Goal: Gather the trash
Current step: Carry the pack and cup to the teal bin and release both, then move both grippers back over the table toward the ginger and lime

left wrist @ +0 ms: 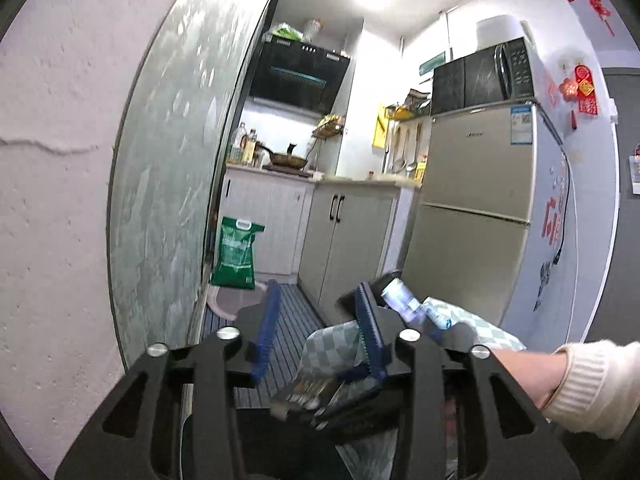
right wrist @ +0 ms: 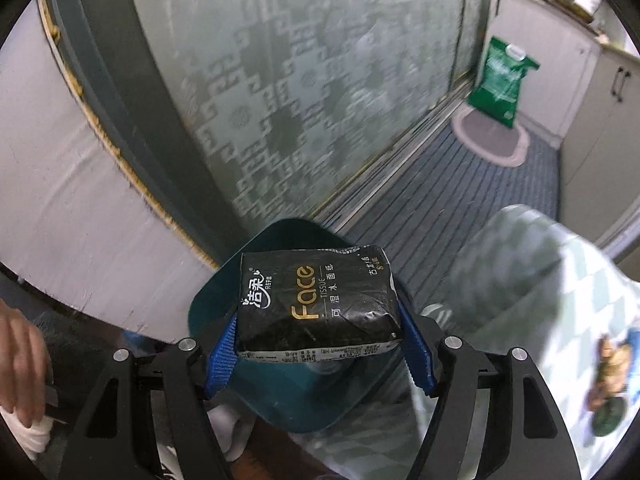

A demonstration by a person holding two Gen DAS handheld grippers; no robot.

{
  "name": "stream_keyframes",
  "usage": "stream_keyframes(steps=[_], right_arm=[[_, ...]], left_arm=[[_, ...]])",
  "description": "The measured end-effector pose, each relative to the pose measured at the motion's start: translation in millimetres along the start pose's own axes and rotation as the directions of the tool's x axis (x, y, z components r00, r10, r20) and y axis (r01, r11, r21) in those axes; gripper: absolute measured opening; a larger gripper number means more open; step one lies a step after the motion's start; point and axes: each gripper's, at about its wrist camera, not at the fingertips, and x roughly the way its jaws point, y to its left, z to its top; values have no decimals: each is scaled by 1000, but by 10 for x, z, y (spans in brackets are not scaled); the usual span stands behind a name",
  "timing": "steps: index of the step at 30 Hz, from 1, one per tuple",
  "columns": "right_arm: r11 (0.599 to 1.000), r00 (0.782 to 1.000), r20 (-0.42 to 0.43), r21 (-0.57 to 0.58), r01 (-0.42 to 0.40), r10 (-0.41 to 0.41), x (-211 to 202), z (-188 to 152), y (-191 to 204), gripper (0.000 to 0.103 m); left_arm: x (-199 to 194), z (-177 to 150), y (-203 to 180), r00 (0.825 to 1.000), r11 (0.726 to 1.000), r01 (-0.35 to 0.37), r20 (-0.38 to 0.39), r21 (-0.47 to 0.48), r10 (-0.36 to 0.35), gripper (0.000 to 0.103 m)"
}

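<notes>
Here the right tool [right wrist: 318, 344] is clenched on a black tissue pack [right wrist: 318, 306], which sits crosswise between the two blue fingers [right wrist: 222, 354], its printed face up and both short ends pressed by the pads. Directly below the pack lies a teal bin [right wrist: 288, 396], its rim ringing the pack from behind. A green checked cloth [right wrist: 532, 280] lies just to the right. The left tool [left wrist: 320, 328] stands released, its blue fingers apart with nothing between them; the same checked cloth [left wrist: 332, 346] and a plastic bottle [left wrist: 404, 300] show beyond its right finger. A green bag [left wrist: 237, 254] stands on the kitchen floor [left wrist: 290, 312], well apart.
</notes>
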Motion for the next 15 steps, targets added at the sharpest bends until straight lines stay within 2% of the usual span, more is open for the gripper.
stream_keyframes(steps=[4, 8, 12, 15], right_arm=[[999, 998, -46, 13, -37, 38, 148, -38, 41, 73], [999, 998, -49, 22, -47, 48, 156, -67, 38, 76], [996, 997, -21, 43, -74, 75, 89, -68, -13, 81], [996, 996, 49, 40, -81, 79, -96, -58, -55, 81]], left_arm=[[-38, 24, -47, 1000, 1000, 8, 22, 12, -9, 48], [-77, 54, -98, 999, 1000, 26, 42, 14, -26, 51], [-116, 103, -145, 997, 999, 41, 68, 7, -42, 56], [-141, 136, -169, 995, 999, 50, 87, 0, -50, 58]])
